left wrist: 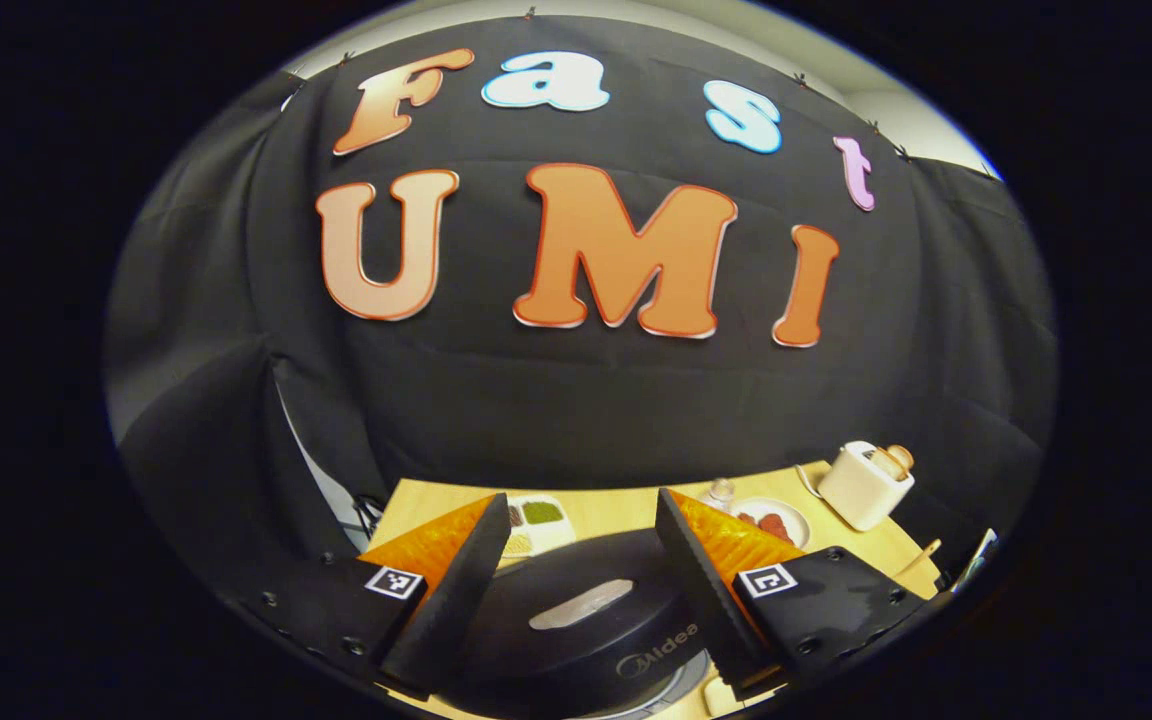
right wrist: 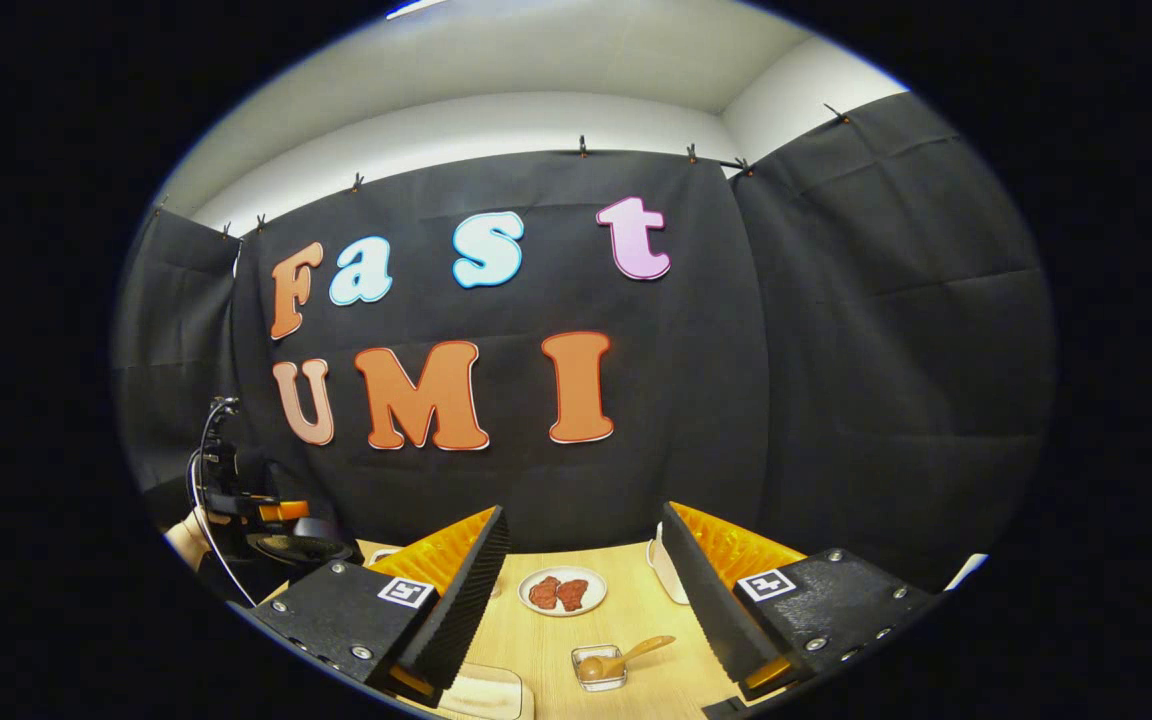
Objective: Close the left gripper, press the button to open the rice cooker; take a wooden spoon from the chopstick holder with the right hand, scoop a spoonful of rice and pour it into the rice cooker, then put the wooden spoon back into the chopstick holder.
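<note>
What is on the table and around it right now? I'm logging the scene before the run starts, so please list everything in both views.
rice cooker: 1, black, lid shut, between and below the left gripper's fingers
divided dish: 1, white with green and tan fillings, behind the cooker
plate: 1, white with two reddish pieces, mid-table
toaster: 1, cream, far right of the table
small container: 1, clear, near edge, a wooden spoon resting in it
table: 1, light wood
left gripper: 1, open, over the cooker
right gripper: 1, open, above the table
</note>
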{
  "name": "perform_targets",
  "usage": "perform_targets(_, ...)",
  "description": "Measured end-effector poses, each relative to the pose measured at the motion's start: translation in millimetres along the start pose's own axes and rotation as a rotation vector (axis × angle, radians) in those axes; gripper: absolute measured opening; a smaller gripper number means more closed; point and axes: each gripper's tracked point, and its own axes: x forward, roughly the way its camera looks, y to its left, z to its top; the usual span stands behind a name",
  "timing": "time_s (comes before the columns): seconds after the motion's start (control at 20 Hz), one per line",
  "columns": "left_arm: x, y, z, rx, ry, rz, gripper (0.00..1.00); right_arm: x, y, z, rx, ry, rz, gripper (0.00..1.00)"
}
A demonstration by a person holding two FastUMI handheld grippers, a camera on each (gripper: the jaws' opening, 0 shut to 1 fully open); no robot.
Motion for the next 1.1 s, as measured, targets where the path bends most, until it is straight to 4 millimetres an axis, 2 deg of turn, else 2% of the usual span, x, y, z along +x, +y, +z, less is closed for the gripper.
perform_targets(0.05, -3.5, -0.5, -14.0, 0.010, 0.010, 0.026, 0.96, -1.0, 4.7, -2.6, 0.006, 0.008, 0.015, 0.95)
perform_targets(0.15, -6.9, -9.3, -39.3, 0.065, -0.021, 0.067, 1.00, -1.3, 13.0, -9.7, 0.016, 0.028, 0.041, 0.95)
perform_targets(0.2, -10.2, -14.4, -52.1, 0.086, -0.029, 0.077, 0.96, -1.8, 16.2, -12.7, 0.018, 0.037, 0.051, 0.95)
perform_targets(0.25, -11.8, -19.6, -65.6, 0.097, -0.033, 0.083, 1.00, -1.7, 18.6, -16.8, 0.019, 0.048, 0.059, 0.95)
perform_targets(0.3, -12.4, -24.4, -80.7, 0.087, -0.028, 0.085, 0.96, -2.1, 20.1, -20.4, 0.020, 0.059, 0.064, 0.95)
perform_targets(0.35, -12.4, -26.8, -96.9, 0.065, -0.013, 0.088, 1.00, -3.1, 22.6, -25.5, 0.023, 0.074, 0.071, 0.95)
perform_targets(0.4, -13.0, -28.5, -110.4, 0.044, -0.002, 0.090, 0.96, -4.0, 25.2, -29.0, 0.027, 0.086, 0.075, 0.95)
perform_targets(0.5, -11.4, -30.3, -121.2, 0.037, -0.034, 0.087, 0.99, -6.5, 28.0, -33.2, 0.028, 0.102, 0.080, 0.95)
perform_targets(0.55, -10.8, -31.1, -124.3, 0.046, -0.051, 0.089, 0.96, -8.2, 29.6, -35.5, 0.029, 0.108, 0.084, 0.95)
perform_targets(0.6, -11.1, -31.9, -128.6, 0.055, -0.061, 0.094, 0.99, -9.8, 31.5, -36.9, 0.031, 0.114, 0.086, 0.95)
perform_targets(0.65, -10.2, -31.5, -133.1, 0.057, -0.062, 0.103, 0.96, -10.2, 32.5, -40.5, 0.034, 0.124, 0.088, 0.95)
perform_targets(0.8, -7.6, -34.4, -149.1, 0.081, -0.053, 0.124, 1.00, -14.1, 32.4, -46.5, 0.044, 0.139, 0.085, 0.95)
perform_targets(0.85, -6.1, -35.7, -156.3, 0.103, -0.050, 0.129, 0.97, -13.6, 32.4, -48.7, 0.044, 0.142, 0.085, 0.95)
perform_targets(0.95, -7.3, -34.0, -152.5, 0.120, -0.106, 0.138, 1.00, -14.7, 29.7, -53.2, 0.037, 0.150, 0.080, 0.95)
perform_targets(1.1, -6.6, -35.5, -159.7, 0.097, -0.123, 0.145, 1.00, -11.5, 15.6, -55.3, 0.033, 0.139, 0.037, 0.95)
